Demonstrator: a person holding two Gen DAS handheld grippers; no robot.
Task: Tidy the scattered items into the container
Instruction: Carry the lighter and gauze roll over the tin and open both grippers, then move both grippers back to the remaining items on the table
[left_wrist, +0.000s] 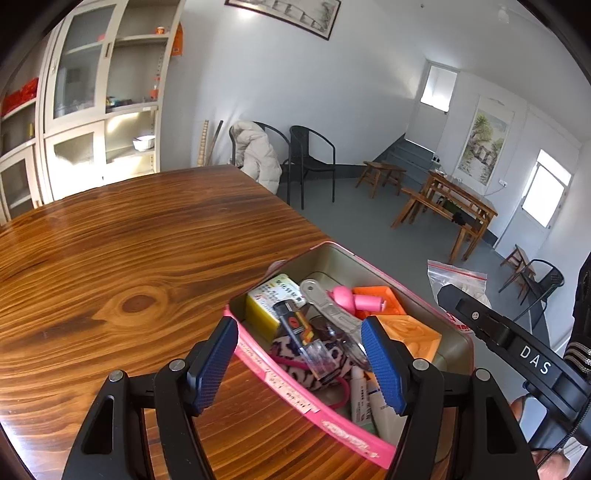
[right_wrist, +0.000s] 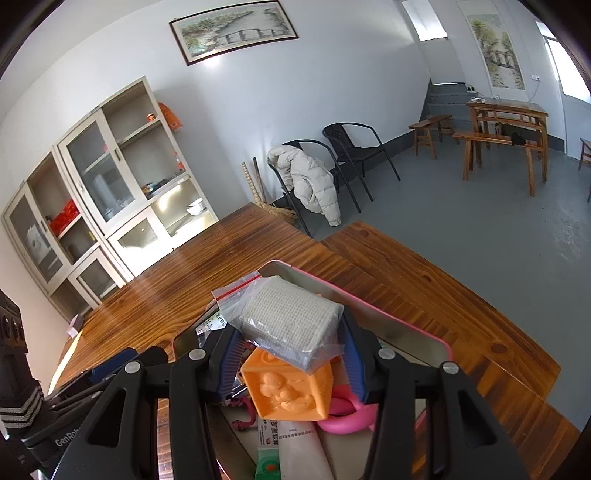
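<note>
The right gripper (right_wrist: 291, 354) clamps a bagged gauze roll (right_wrist: 291, 321) directly above the pink tin (left_wrist: 458, 332) (already crowded). The left gripper (left_wrist: 299, 363) hangs spread and empty over the tin's near rim.

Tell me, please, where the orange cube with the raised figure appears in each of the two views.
Left wrist view: the orange cube lies inside the pink tin, right of centre, just beyond the right blue pad.
Right wrist view: the orange cube is low in the centre, under the bagged gauze roll.
Shared landmark: the white jacket on the black chair.
</note>
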